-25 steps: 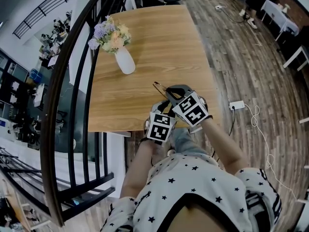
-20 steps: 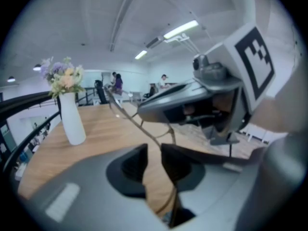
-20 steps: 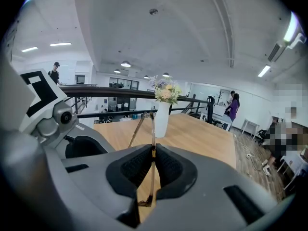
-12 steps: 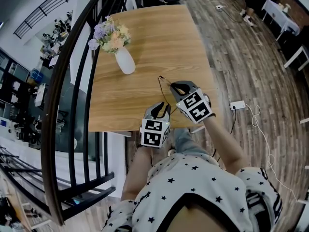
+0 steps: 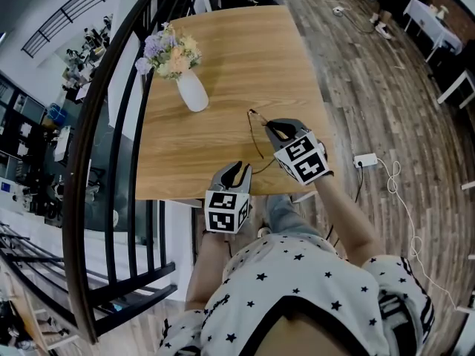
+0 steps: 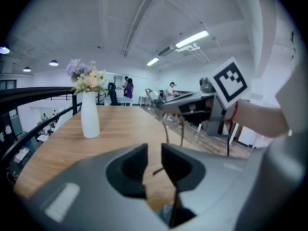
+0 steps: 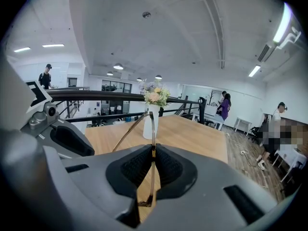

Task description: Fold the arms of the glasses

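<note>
The thin wire-framed glasses (image 5: 257,138) hang above the near part of the wooden table (image 5: 223,58). My right gripper (image 5: 275,128) is shut on them. In the right gripper view a gold arm (image 7: 152,131) is pinched between the ribbed pads (image 7: 166,166), and another arm slants off to the upper left. My left gripper (image 5: 236,170) sits apart from the glasses, nearer the table's front edge. Its jaws stand a little apart with nothing between them. From the left gripper (image 6: 153,154) the thin frame wires (image 6: 166,131) show just beyond the jaws.
A white vase of flowers (image 5: 191,91) stands on the table's left side, upright. A dark curved railing (image 5: 96,162) runs along the left. A white power strip with cable (image 5: 364,161) lies on the plank floor to the right. People stand far off in the room.
My left gripper has come away from the glasses and drawn back left toward the table's front edge. My right gripper, still holding the glasses, has shifted slightly right.
</note>
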Demonstrator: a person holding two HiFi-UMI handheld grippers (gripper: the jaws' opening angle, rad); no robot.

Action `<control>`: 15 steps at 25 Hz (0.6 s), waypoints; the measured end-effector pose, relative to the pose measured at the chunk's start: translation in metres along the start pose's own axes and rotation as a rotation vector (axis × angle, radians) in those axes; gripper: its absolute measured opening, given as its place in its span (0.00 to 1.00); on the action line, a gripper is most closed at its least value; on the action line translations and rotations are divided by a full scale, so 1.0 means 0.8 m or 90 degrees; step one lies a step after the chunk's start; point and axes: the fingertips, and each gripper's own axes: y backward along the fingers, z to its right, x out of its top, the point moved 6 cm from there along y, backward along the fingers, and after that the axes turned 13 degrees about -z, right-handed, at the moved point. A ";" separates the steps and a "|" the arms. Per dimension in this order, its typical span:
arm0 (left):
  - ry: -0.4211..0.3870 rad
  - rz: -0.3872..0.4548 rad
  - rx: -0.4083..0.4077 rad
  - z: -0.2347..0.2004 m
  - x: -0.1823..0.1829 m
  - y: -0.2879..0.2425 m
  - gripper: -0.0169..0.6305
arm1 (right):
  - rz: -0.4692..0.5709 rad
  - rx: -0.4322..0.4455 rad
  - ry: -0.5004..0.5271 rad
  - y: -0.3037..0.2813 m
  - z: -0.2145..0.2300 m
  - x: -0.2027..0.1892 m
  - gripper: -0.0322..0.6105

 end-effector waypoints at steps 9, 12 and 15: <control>0.019 -0.011 0.002 -0.004 -0.020 0.003 0.17 | 0.020 -0.021 -0.010 0.011 0.018 0.012 0.10; 0.028 -0.018 0.003 -0.007 -0.026 0.001 0.17 | 0.025 -0.025 -0.009 0.014 0.019 0.015 0.10; 0.037 -0.023 0.006 -0.008 -0.032 -0.001 0.17 | 0.032 -0.027 -0.009 0.017 0.020 0.018 0.10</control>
